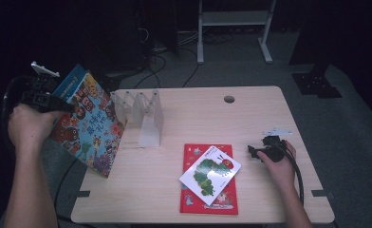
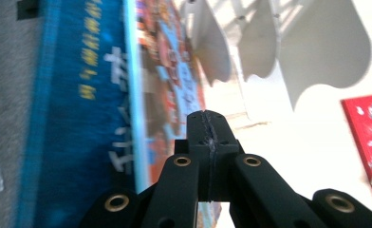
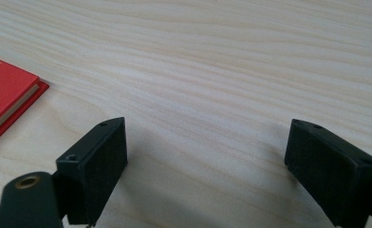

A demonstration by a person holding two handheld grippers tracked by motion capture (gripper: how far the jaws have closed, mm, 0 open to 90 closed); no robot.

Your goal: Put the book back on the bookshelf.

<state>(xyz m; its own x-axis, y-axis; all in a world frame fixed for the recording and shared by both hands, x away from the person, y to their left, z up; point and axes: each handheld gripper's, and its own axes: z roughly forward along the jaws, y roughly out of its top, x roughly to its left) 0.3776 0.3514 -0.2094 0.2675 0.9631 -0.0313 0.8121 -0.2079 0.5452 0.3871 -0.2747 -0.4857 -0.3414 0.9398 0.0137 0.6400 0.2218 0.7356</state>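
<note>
The left gripper, fingers clamped on the colourful picture book, holds it tilted beside the white rack (right gripper rests wide open, empty, on the desk); next comes slotting it upright between dividers.

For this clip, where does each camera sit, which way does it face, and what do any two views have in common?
High view: above the person's side, looking forward and down at the table; both forearms show, left tongs on the blue picture book.
Left gripper view: rides the left tongs, shut jaws rising against that book, the white book rack beyond.
Right gripper view: rides the right tongs, jaws open low over bare wood.
Shared: the red book appears in all three.
</note>
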